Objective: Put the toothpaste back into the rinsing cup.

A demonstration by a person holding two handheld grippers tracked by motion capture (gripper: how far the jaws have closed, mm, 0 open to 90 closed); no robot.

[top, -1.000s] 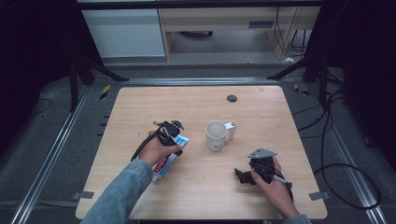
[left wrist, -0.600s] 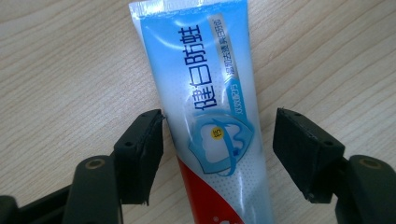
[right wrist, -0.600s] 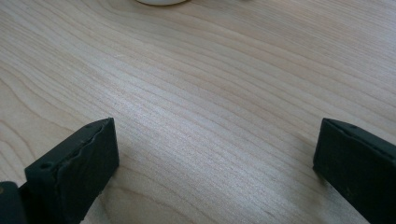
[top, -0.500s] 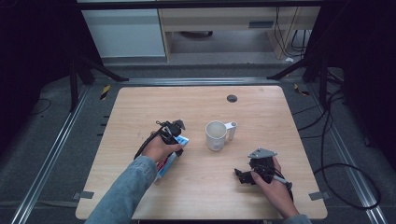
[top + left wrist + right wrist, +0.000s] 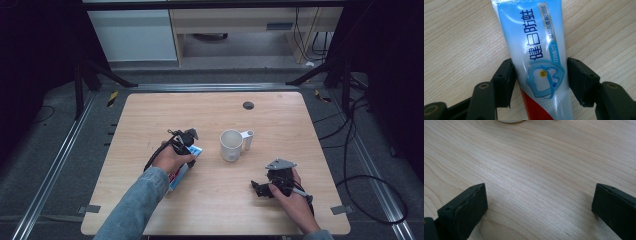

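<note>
A blue, white and red toothpaste tube [image 5: 536,50] lies flat on the wooden table [image 5: 150,115]. In the high view the tube [image 5: 178,176] is left of centre, partly under the person's left hand. My left gripper [image 5: 540,80] straddles it; its jaws have just been closing, and both pads [image 5: 505,80] now touch the tube's sides. My left gripper [image 5: 186,140] points down at the tube. My right gripper [image 5: 257,189] rests near the front right, held open over bare wood. In the right gripper view the gripper [image 5: 539,212] has nothing between its jaws.
A white mug [image 5: 231,145] with its handle to the right stands at the table's middle, between the two hands; its base [image 5: 510,120] shows at the top of the right gripper view. A small black round insert [image 5: 248,105] sits near the far edge.
The left forearm has drifted slightly to the right while the gripper stays over the tube. The right hand has not moved.
</note>
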